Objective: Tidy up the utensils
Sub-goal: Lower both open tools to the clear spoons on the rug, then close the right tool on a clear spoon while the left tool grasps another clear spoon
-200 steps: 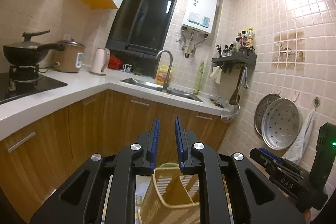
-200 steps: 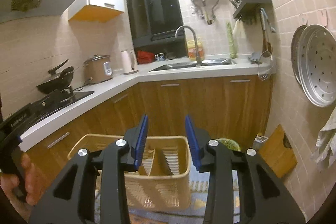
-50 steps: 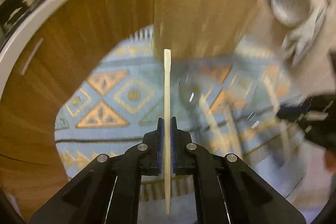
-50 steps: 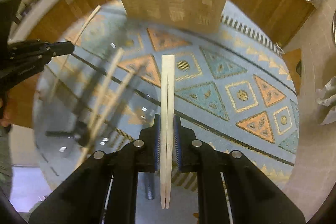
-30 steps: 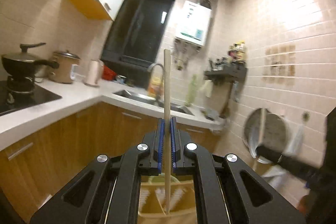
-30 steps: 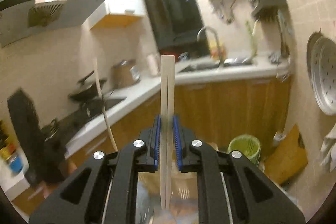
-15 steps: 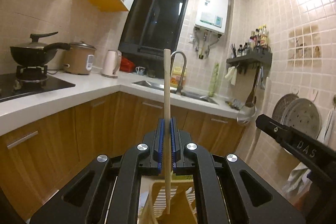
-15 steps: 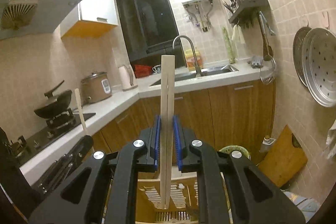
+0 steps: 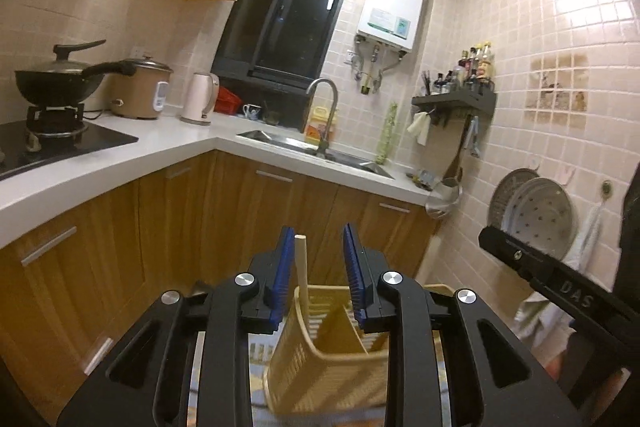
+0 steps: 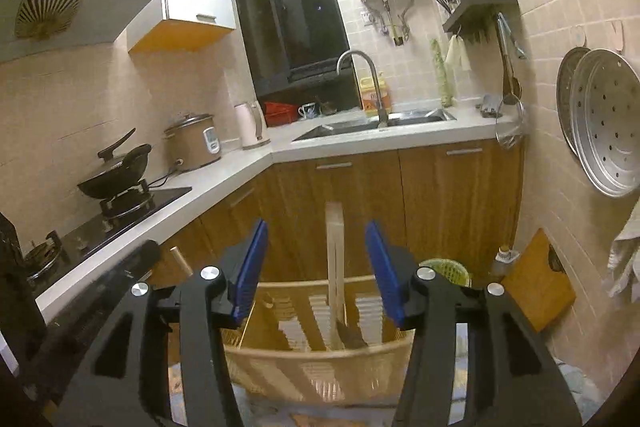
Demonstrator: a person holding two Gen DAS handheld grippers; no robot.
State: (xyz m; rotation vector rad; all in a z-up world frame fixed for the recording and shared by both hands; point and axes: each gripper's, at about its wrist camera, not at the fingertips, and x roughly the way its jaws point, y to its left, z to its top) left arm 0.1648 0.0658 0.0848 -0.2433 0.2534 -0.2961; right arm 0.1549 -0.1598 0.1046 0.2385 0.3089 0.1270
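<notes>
Over basket (image 10: 320, 359) | left tongs (image 9: 316, 267) opening, chopstick (image 9: 301, 259) loose between | right tongs (image 10: 316, 263) opening, chopsticks (image 10: 335, 267) free

Yellow slotted basket (image 9: 320, 367), blue-padded blk tool (image 9: 316, 267)

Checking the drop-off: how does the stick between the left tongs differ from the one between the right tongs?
The single chopstick between the left tongs is thin and leans by one pad. The paired chopsticks between the right tongs look wider and stand mid-gap. Both tongs are opening, both sticks unpinched, over the yellow basket.
</notes>
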